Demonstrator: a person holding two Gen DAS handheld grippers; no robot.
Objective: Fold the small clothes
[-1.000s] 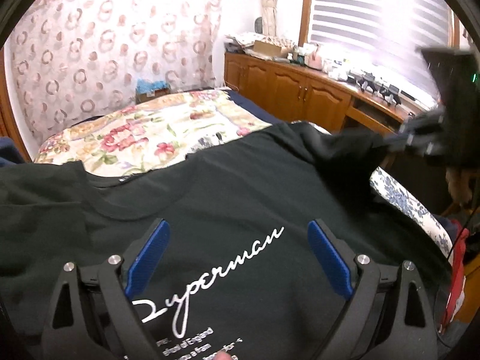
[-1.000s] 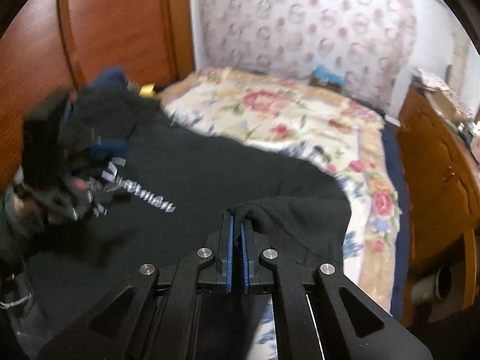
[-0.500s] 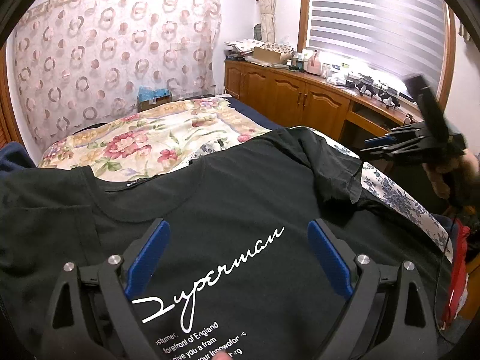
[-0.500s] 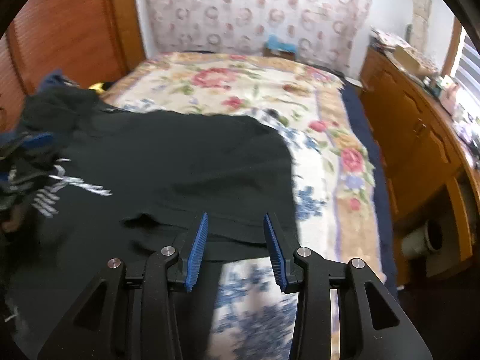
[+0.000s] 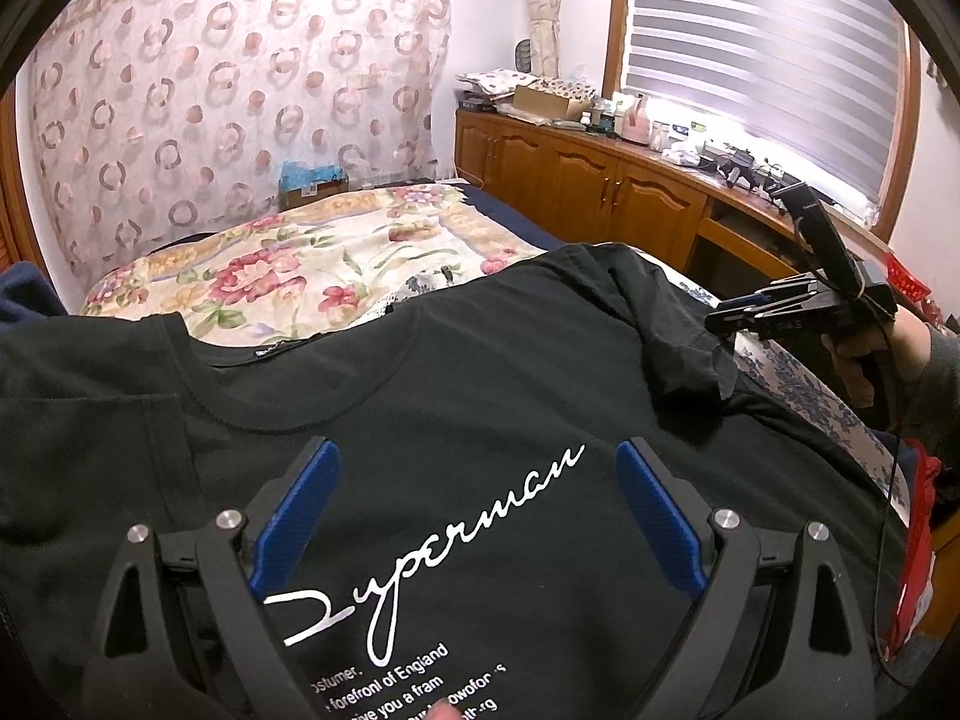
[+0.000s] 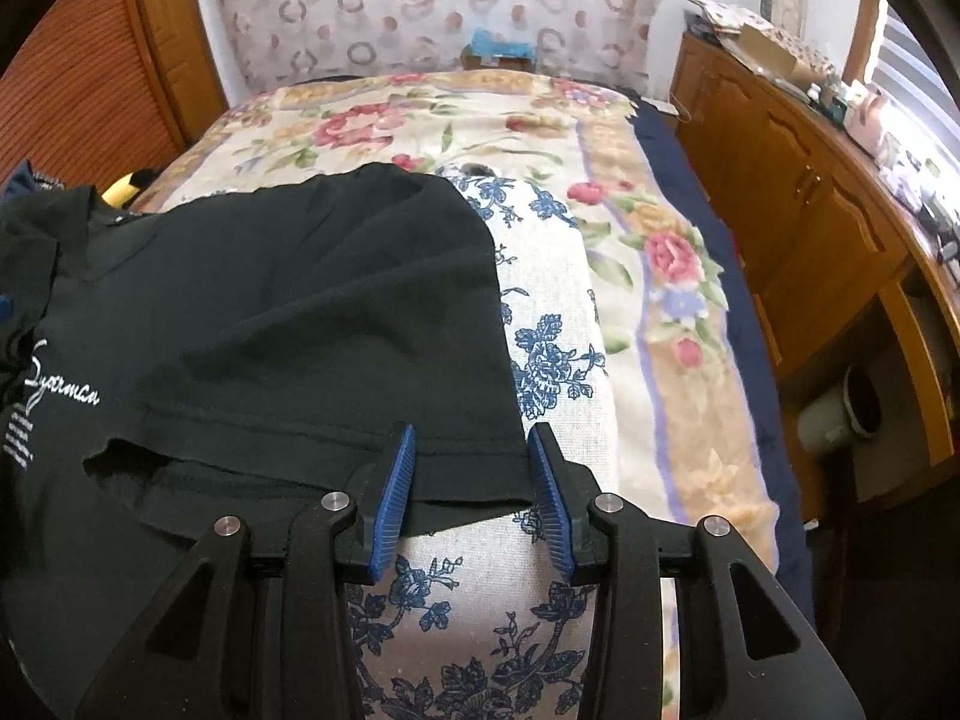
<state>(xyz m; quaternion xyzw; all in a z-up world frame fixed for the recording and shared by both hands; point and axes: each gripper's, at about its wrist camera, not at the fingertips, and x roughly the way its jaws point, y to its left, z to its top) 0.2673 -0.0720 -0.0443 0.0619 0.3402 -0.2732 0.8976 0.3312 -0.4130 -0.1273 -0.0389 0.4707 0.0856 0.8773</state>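
Observation:
A black T-shirt (image 5: 480,396) with white script lettering lies spread face up on the bed. My left gripper (image 5: 477,516) is open and empty, hovering over the chest print. The shirt's right sleeve (image 6: 336,324) lies folded in over the body. My right gripper (image 6: 471,480) is open at the sleeve's hem, with the hem edge lying between its fingers and not pinched. The right gripper also shows in the left wrist view (image 5: 756,312), held by a hand at the bed's right side.
The bed carries a floral blanket (image 6: 456,120) and a blue-flowered white cloth (image 6: 540,360). A wooden cabinet (image 5: 600,186) with clutter on top runs along the right under a blinded window. A wooden wardrobe (image 6: 90,78) stands on the left. Red cloth (image 5: 918,540) lies by the bed.
My right gripper opened and let go of the sleeve, which now lies folded in on the shirt. It then drew back to the sleeve hem. My left gripper stayed open over the print.

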